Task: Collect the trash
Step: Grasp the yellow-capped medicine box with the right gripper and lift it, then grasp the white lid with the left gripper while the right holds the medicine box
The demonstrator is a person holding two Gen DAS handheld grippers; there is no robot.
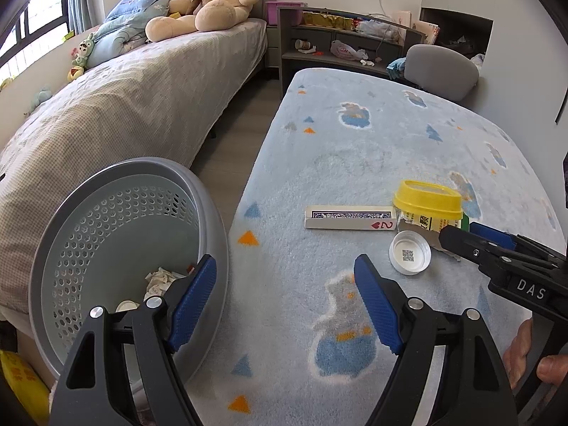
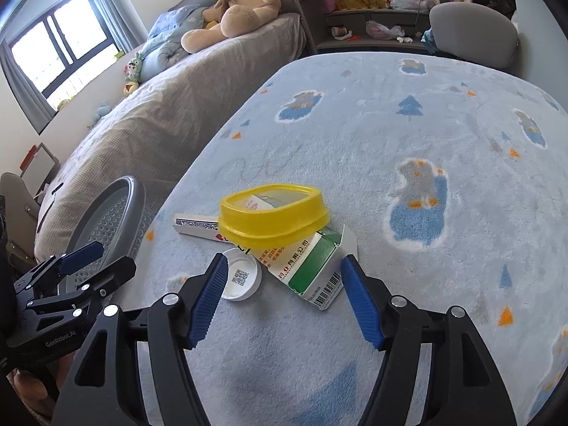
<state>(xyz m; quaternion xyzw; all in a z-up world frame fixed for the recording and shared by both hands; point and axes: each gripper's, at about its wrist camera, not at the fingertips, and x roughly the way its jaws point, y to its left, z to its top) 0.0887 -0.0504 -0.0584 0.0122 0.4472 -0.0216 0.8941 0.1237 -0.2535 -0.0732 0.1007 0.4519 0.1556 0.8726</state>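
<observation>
On the blanket-covered surface (image 2: 355,149) ahead of me the trash sits in one tight cluster: a white bottle cap (image 2: 242,279) lying open side up with a QR code inside, a green-and-white carton (image 2: 309,269) flat on its side, a yellow lid (image 2: 273,214) resting tilted on top of the carton, and a playing-card box (image 1: 349,217) just behind them showing a red heart and a 2. My right gripper (image 2: 282,296) hangs low over the cluster with its jaws spread wide and nothing between them; the carton's barcode end lies between the blue pads, the cap just inside the left pad. My left gripper (image 1: 285,305) is also wide open and empty, held over the surface's near edge beside the grey perforated trash basket (image 1: 106,220). The basket stands between the surface and the bed (image 1: 117,106), and I can see crumpled paper (image 1: 161,278) at its bottom.
</observation>
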